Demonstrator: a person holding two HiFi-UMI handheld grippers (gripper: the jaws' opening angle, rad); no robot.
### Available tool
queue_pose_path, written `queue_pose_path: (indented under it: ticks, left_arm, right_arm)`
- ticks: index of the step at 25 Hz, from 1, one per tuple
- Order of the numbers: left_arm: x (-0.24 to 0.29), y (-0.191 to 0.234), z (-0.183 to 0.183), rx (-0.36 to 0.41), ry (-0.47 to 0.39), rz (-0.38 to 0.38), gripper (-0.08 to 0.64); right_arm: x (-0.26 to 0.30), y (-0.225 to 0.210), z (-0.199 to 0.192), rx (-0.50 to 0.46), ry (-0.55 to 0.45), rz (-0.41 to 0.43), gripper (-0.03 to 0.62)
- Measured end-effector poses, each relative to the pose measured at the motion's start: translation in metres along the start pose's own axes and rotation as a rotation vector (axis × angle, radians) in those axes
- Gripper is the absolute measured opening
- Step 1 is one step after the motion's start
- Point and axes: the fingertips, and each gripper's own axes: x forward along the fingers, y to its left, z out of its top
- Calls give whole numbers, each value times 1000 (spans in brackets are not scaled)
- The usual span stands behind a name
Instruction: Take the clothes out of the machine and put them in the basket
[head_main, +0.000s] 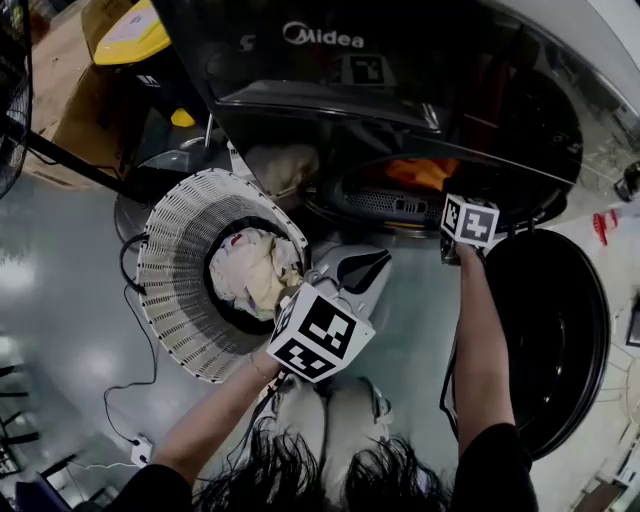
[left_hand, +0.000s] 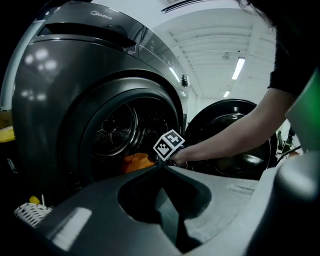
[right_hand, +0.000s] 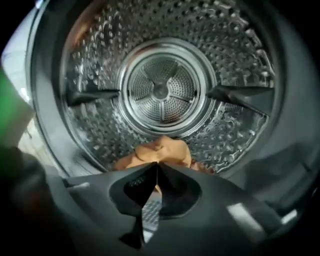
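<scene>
An orange garment (right_hand: 162, 150) lies at the front bottom of the steel drum (right_hand: 160, 90). My right gripper (right_hand: 156, 164) is shut on its near fold at the drum's mouth. In the head view that gripper (head_main: 462, 250) is at the machine (head_main: 400, 90) opening, with the orange garment (head_main: 420, 172) just inside. My left gripper (head_main: 360, 268) hangs shut and empty beside the white basket (head_main: 180, 260), which holds pale clothes (head_main: 250, 270). In the left gripper view the shut left gripper (left_hand: 162, 165) faces the machine and the orange garment (left_hand: 137, 161).
The black round door (head_main: 550, 340) stands swung open at the right. A beige cloth (head_main: 285, 165) sits between the basket and the machine. A cable (head_main: 130, 370) runs over the floor at the left, and a yellow object (head_main: 135, 30) lies at the back left.
</scene>
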Motion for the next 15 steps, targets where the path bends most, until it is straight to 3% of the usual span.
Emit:
queue_pose_path:
  ticks: [7,15]
  left_arm:
    - [-32,-9,35,-24,27,-1,11]
    - [-76,-26,84,-70,60,-4,11]
  right_arm:
    - [-68,41,21,104,-75,147,28]
    - [-143,89,54,125,-55,251,28]
